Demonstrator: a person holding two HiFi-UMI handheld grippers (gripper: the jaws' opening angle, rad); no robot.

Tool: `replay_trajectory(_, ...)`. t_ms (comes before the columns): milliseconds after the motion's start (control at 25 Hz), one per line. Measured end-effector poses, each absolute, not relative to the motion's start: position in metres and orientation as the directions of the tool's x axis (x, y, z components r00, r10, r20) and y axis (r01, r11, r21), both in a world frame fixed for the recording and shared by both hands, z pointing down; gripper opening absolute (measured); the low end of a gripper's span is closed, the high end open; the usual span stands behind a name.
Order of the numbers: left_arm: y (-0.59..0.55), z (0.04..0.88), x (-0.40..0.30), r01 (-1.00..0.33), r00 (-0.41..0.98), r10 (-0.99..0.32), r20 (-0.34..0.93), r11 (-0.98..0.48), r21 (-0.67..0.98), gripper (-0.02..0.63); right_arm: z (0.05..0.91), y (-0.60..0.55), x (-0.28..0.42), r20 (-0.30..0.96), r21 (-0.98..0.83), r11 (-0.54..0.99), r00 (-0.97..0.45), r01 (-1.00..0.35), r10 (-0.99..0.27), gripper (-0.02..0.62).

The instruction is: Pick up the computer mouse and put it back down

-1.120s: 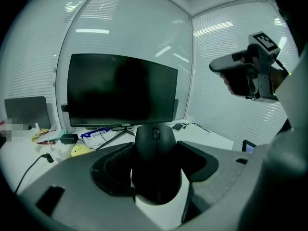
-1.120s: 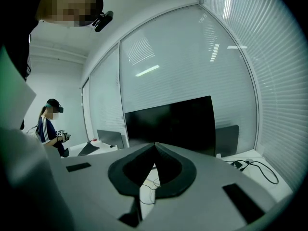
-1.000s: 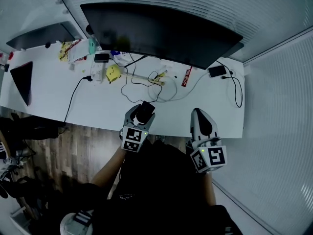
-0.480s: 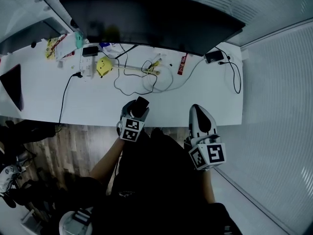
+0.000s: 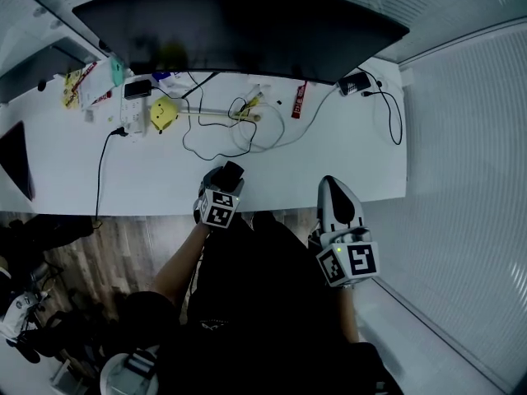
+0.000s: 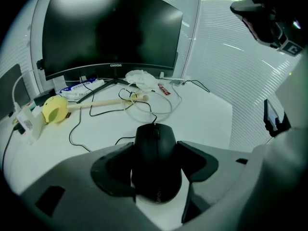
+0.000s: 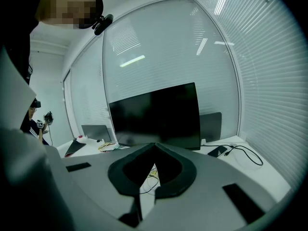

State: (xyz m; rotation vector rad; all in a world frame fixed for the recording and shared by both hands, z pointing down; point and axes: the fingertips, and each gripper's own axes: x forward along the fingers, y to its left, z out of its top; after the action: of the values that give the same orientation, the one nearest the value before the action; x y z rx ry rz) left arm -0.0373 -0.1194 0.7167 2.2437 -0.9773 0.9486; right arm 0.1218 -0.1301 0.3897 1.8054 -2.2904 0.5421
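Note:
A black wired computer mouse sits between the two jaws of my left gripper, which is shut on its sides. Its cable runs forward onto the white desk. In the head view the left gripper holds the mouse over the desk's near part, left of centre. My right gripper hovers at the desk's front edge to the right. Its jaws meet at the tips with nothing between them.
A wide curved monitor spans the back of the desk. Loose cables, a yellow round object, a power strip and a phone on a cable lie in front of it. Wooden floor lies below the desk's edge.
The head view has shifted, so the desk sits higher and further left in frame. My left gripper with the mouse has drifted slightly left. The right gripper has hardly moved.

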Motion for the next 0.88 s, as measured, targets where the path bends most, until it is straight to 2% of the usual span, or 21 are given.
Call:
replay_trajectory(400, -0.113, 0.745, -0.032, -0.766, 0.456, -0.334, 0.825, -0.620, 0.172, 0.284, 0.394, -0.125, 0.140, 0.365, -0.175, 0.121, -0.179, -0.977, -0.914, -0.002)
replay_trajectory(880, -0.110, 0.752, -0.027, -0.760, 0.415, -0.307, 0.856, -0.635, 0.140, 0.284, 0.398, -0.120, 0.152, 0.372, -0.188, 0.089, -0.155, -0.978, -0.915, -0.002)
